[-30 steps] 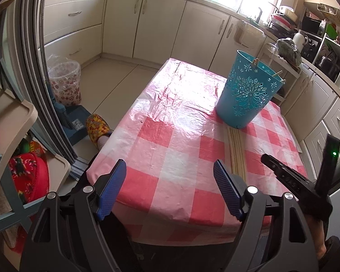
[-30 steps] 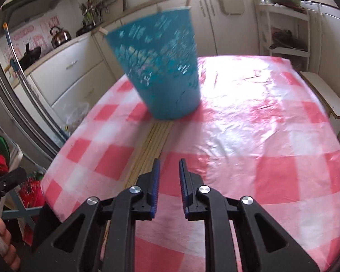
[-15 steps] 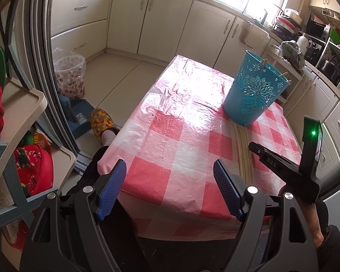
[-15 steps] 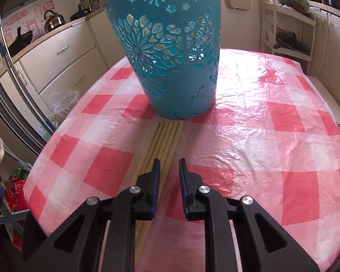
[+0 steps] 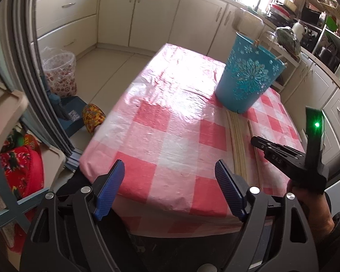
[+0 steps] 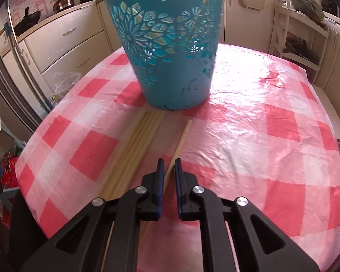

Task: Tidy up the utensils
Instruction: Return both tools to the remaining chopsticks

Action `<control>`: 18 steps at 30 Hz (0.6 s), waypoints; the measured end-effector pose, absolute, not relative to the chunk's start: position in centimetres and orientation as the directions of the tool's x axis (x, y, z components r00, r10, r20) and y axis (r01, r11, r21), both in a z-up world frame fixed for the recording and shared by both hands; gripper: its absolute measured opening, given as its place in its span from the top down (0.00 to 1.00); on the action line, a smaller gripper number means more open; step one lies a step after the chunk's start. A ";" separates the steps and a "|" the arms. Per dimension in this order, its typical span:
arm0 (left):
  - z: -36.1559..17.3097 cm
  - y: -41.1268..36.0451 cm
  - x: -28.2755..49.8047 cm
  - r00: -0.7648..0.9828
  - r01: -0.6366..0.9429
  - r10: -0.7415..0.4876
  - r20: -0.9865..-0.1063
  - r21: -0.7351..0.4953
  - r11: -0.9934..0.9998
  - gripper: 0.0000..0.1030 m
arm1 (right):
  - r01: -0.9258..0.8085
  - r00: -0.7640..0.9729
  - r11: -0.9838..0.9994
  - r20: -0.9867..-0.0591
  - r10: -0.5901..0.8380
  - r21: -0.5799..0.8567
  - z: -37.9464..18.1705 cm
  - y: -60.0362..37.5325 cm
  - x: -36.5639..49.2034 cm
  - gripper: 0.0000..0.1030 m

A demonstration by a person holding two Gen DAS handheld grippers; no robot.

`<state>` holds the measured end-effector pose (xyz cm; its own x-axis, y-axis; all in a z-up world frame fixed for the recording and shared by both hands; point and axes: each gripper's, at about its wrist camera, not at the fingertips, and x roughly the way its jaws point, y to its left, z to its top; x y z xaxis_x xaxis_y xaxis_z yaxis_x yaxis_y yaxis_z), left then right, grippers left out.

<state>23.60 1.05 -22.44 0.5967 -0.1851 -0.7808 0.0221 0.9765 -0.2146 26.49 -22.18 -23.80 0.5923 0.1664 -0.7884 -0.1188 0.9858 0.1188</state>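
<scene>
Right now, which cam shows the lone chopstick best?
Right wrist: the single chopstick runs from between the right gripper pads toward the teal bucket, apart from the bundle. Left wrist shows it only as a thin sliver, partly hidden behind that gripper.

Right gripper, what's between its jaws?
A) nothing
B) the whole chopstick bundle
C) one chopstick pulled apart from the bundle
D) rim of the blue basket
C: the right gripper has just been closing, its pads narrowed around a single chopstick that lies apart from the bundle, short of the blue basket.
</scene>
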 end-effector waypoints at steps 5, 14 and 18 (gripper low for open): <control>-23.2 -3.1 26.4 0.574 0.095 -0.205 -0.793 -0.185 0.978 0.24 | -0.118 0.580 0.982 -0.792 0.190 0.150 -23.8 -24.4 24.6 0.91; -25.2 -8.8 31.5 0.543 0.150 -0.165 -0.824 -0.098 0.984 0.24 | -0.109 0.602 0.962 -0.753 0.265 0.251 -23.9 -26.0 24.1 0.91; -26.4 -10.0 33.1 0.522 0.155 -0.129 -0.843 -0.055 0.986 0.24 | -0.105 0.602 0.954 -0.745 0.287 0.282 -23.9 -26.4 24.2 0.91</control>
<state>33.14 -9.96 -26.41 0.5220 -0.1288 -0.8431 0.1545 0.9865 -0.0550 24.20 -26.45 -23.91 0.6019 0.2866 -0.7453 -0.1053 0.9537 0.2817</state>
